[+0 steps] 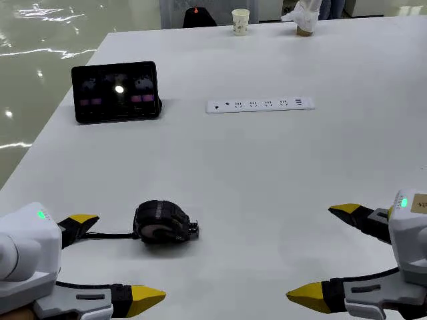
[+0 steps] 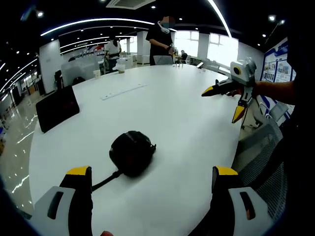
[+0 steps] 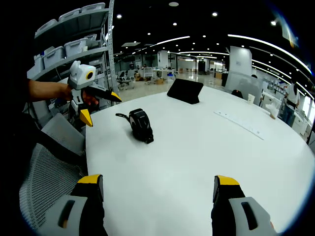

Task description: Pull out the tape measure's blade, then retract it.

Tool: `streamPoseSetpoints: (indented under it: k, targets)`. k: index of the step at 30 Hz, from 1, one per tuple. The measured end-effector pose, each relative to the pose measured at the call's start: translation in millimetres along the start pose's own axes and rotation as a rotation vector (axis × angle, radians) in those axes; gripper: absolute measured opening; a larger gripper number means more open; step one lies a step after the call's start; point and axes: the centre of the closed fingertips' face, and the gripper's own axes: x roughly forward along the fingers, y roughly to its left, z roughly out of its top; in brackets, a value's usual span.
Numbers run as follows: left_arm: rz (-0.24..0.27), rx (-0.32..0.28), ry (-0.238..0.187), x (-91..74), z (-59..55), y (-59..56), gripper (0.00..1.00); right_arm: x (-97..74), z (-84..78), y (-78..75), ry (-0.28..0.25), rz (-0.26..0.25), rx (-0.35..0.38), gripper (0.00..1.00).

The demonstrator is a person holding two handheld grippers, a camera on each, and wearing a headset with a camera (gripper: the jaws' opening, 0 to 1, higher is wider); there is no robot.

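Both spread wide and empty, the left gripper (image 1: 123, 257), just beside the tape measure (image 1: 163, 223), should clamp it squarely so the right gripper (image 1: 317, 252) can pinch the blade tip (image 1: 194, 228).

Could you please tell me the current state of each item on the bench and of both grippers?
tape measure: blade retracted, ungripped.
left gripper: open.
right gripper: open.
tablet: propped up, screen lit.
power strip: nothing plugged in.
paper cup: upright.
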Motion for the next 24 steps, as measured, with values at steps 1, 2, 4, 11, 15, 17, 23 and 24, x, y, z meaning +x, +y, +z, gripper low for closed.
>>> streamPoseSetpoints:
  k: [1, 2, 4, 11, 15, 17, 23, 24]
  targets:
    - [-0.001, 0.002, 0.001, 0.6, 0.3, 0.5, 0.99, 1.5, 0.1, -0.3, 0.002, 0.005, -0.004, 0.92]
    - [-0.003, 0.004, 0.003, 1.3, 0.6, 1.2, 0.99, 3.3, 0.2, -0.6, 0.006, 0.010, -0.010, 0.92]
    - [-0.006, 0.007, 0.008, 2.9, 0.4, 2.6, 0.99, 6.1, 0.9, -1.6, 0.009, 0.016, -0.021, 0.92]
    - [-0.018, 0.009, 0.022, 8.7, -1.6, 5.6, 0.99, 15.5, 2.5, -6.0, 0.022, 0.033, -0.042, 0.92]
    - [-0.028, 0.010, 0.027, 13.6, -1.6, 7.6, 0.99, 21.8, 4.2, -8.8, 0.024, 0.046, -0.057, 0.91]
    - [-0.032, 0.013, 0.029, 16.4, -1.0, 9.3, 0.99, 25.4, 4.9, -10.0, 0.030, 0.053, -0.062, 0.90]
    - [-0.048, 0.040, 0.038, 23.4, 0.8, 15.0, 0.96, 35.8, 11.0, -10.1, 0.018, 0.087, -0.097, 0.84]
    - [-0.050, 0.046, 0.040, 25.0, 1.1, 16.5, 0.96, 38.5, 12.8, -9.2, 0.012, 0.100, -0.107, 0.83]
